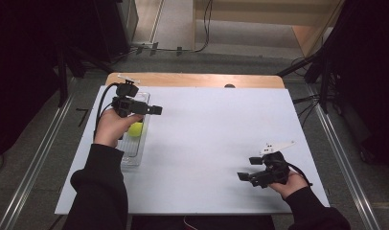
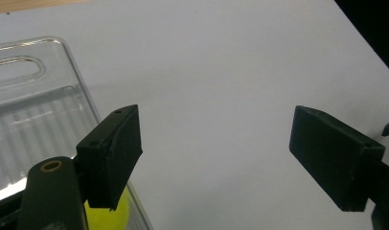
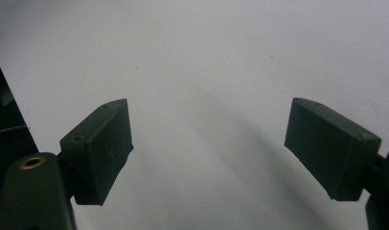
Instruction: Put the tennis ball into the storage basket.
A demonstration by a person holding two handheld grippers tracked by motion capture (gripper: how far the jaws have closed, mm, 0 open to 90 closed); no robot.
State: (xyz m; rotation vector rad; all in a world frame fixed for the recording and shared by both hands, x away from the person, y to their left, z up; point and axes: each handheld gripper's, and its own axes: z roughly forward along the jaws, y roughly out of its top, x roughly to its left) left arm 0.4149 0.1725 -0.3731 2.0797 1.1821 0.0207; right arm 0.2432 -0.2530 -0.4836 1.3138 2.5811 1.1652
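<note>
A yellow-green ball (image 1: 135, 129) lies in a clear plastic tray (image 1: 131, 155) at the left side of the white table cover. My left gripper (image 1: 152, 112) hovers just above the ball and the tray's right edge, jaws pointing right. In the left gripper view its jaws (image 2: 214, 139) stand open with nothing between them; the tray (image 2: 34, 110) is at the left and the ball (image 2: 108, 215) peeks out under the left jaw. My right gripper (image 1: 247, 168) is near the front right of the table, pointing left. It is open (image 3: 207, 129) over bare white surface.
The white cover (image 1: 211, 129) spans most of the table, with a strip of wooden tabletop (image 1: 192, 80) at the far edge. Dark stands and cables surround the table on the floor. Both sleeved forearms enter from the bottom.
</note>
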